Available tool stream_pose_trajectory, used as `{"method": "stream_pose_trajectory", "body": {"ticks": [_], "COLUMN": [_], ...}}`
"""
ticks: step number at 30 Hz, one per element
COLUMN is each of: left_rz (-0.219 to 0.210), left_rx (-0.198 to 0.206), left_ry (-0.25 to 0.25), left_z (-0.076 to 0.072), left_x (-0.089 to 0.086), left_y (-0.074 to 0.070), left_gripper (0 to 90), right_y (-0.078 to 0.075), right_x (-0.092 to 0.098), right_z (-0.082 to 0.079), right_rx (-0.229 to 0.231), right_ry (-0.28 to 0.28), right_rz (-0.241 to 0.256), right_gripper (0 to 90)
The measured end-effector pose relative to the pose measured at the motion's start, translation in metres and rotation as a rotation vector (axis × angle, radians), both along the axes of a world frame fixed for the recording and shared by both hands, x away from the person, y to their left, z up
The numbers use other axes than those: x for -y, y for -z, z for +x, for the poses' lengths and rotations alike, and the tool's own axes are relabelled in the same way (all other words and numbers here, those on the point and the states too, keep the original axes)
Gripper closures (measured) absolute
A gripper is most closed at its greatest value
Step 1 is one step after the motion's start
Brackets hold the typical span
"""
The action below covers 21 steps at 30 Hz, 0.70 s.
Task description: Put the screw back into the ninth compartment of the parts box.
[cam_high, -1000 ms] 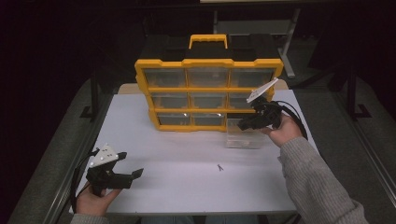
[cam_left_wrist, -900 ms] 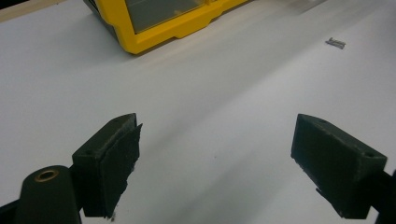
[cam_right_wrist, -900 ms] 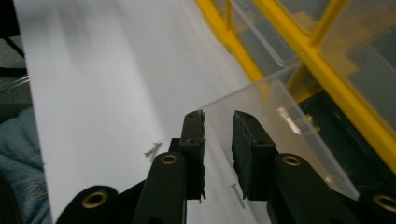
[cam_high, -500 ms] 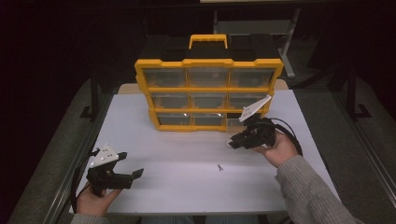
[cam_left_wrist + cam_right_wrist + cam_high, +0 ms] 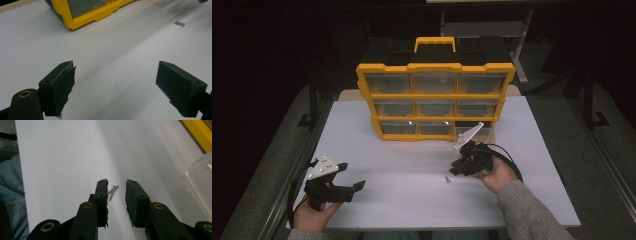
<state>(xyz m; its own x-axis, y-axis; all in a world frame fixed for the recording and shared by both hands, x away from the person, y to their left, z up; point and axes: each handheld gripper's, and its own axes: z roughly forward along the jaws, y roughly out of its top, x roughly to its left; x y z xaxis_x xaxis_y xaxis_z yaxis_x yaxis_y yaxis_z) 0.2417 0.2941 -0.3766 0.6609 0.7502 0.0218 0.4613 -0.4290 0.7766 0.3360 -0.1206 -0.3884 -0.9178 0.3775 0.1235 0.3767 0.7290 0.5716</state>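
Note:
Two small silver screws (image 5: 447, 179) lie crossed on the white table (image 5: 402, 200), right of its middle. My right gripper (image 5: 454, 171) is lowered over them, pointing front-left. In the right gripper view the screws (image 5: 112, 191) lie between the narrowly open jaws of my right gripper (image 5: 117, 185), close to the left finger (image 5: 102, 188). I cannot tell whether they touch it. My left gripper (image 5: 352, 176) rests at the front left, wide open and holding nothing. The left gripper view has the left gripper (image 5: 116, 72) over bare table and the screws (image 5: 179, 23) far off.
A yellow organizer (image 5: 434, 92) with clear drawers stands upright at the back of the table. A clear drawer (image 5: 484, 134) sits on the table by its lower right corner, and it appears at the side of the right gripper view as the clear drawer (image 5: 195, 185).
My right gripper has moved from the clear drawer by the organizer toward the front left, coming down over the screws. The left gripper has stayed put.

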Motion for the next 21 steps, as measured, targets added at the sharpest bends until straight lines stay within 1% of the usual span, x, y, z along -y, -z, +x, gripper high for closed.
{"method": "stream_pose_trajectory", "body": {"ticks": [2, 3, 5, 8, 10, 11, 12, 13, 16, 17, 19, 21], "left_rz": [0.0, 0.0, -0.003, -0.003, -0.007, -0.016, -0.01, -0.009, -0.001, -0.001, -0.005, -0.009], "left_rx": [0.0, 0.0, 0.0, 0.0, 0.0, 0.001, 0.001, 0.001, 0.0, 0.0, 0.001, 0.001], "left_ry": [0.0, 0.0, 0.0, 0.0, -0.002, -0.006, -0.003, -0.002, 0.001, 0.001, -0.001, -0.003], "left_z": [0.0, 0.0, 0.0, 0.0, 0.0, -0.001, -0.001, -0.001, 0.0, 0.0, 0.0, -0.001], "left_x": [0.0, 0.0, 0.0, 0.0, 0.0, 0.001, 0.001, 0.0, 0.0, 0.0, 0.0, 0.0], "left_y": [0.0, 0.0, 0.0, 0.0, 0.0, 0.0, 0.0, 0.0, 0.0, 0.0, 0.0, -0.001], "left_gripper": [14.9, 14.9, 14.9, 14.9, 14.9, 14.9, 14.9, 14.9, 14.9, 14.9, 14.9, 14.9], "right_y": [0.003, 0.007, 0.012, 0.02, 0.024, 0.026, 0.029, 0.03, 0.036, 0.036, 0.036, 0.037], "right_x": [-0.002, -0.004, -0.006, -0.01, -0.012, -0.013, -0.014, -0.014, -0.016, -0.016, -0.017, -0.017], "right_z": [0.0, 0.0, -0.001, -0.001, -0.001, -0.001, -0.002, -0.001, 0.0, 0.0, 0.0, 0.001], "right_rx": [0.004, -0.003, -0.011, -0.016, -0.027, -0.037, -0.044, -0.035, -0.032, -0.041, -0.041, -0.035], "right_ry": [-0.007, -0.006, -0.003, -0.008, 0.0, 0.005, 0.006, 0.0, -0.009, -0.003, 0.0, -0.004], "right_rz": [-0.001, -0.007, -0.01, -0.023, -0.027, -0.035, -0.035, -0.037, -0.038, -0.043, -0.046, -0.038], "right_gripper": [70.5, 71.3, 71.6, 72.4, 73.0, 73.3, 73.5, 73.8, 74.5, 74.8, 75.6, 75.8]}}
